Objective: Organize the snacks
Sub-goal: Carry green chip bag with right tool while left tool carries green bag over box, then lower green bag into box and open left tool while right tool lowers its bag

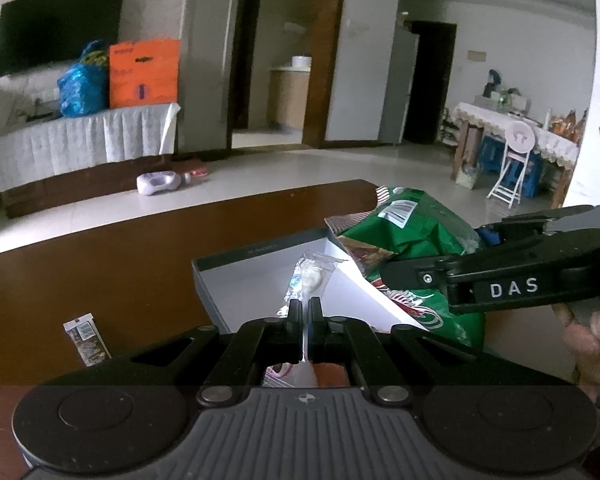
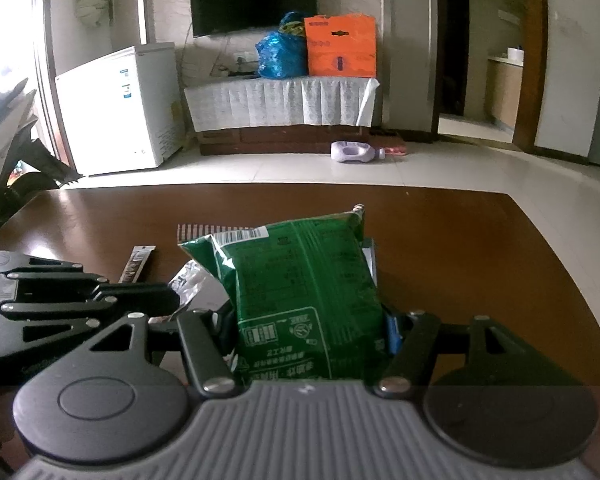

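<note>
My left gripper [image 1: 307, 307] is shut on a small clear-wrapped candy packet [image 1: 310, 276] and holds it over the open grey box [image 1: 236, 258] with a white inside on the brown table. My right gripper [image 2: 312, 320] is shut on a large green snack bag [image 2: 300, 276], upright at the box's right side; it also shows in the left wrist view [image 1: 416, 232]. The right gripper shows in the left wrist view [image 1: 396, 274], and the left gripper shows in the right wrist view [image 2: 172, 300]. A dark snack bar [image 1: 86, 338] lies on the table left of the box and also shows in the right wrist view [image 2: 138, 264].
The brown table [image 1: 100, 272] ends at its far edge, with tiled floor beyond. A purple bottle [image 1: 158, 182] lies on the floor. A covered cabinet with blue and orange bags stands at the back wall. A white freezer [image 2: 116, 108] stands at the left.
</note>
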`<state>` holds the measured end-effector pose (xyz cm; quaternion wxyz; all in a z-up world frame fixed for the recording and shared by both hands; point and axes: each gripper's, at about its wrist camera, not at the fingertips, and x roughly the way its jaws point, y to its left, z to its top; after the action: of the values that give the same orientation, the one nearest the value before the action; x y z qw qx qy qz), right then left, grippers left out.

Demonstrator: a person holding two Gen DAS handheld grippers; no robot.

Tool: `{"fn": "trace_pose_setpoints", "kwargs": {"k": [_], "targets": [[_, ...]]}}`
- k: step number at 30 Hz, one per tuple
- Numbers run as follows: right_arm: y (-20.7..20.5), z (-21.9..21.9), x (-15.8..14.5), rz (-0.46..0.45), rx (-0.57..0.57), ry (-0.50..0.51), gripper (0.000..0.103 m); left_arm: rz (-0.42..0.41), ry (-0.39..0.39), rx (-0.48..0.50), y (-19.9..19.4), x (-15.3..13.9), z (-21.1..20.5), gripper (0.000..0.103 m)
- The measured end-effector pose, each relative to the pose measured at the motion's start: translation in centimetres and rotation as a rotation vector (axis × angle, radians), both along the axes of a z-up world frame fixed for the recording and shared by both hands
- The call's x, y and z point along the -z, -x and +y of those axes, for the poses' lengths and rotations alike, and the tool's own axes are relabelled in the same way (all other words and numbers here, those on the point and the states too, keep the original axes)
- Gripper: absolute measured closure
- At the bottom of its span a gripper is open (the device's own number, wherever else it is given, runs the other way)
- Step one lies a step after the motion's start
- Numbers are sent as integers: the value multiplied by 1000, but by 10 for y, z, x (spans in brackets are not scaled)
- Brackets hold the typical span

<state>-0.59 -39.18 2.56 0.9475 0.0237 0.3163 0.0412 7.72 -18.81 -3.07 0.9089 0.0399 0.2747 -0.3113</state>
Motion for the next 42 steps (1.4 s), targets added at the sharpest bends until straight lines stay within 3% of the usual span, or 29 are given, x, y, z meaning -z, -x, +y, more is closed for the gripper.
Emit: {"fn": "trace_pose_setpoints", "kwargs": {"k": [42], "targets": [[-29,5,23,33,76,-36,38,42,4,-61,-31,9,-28,99]]}}
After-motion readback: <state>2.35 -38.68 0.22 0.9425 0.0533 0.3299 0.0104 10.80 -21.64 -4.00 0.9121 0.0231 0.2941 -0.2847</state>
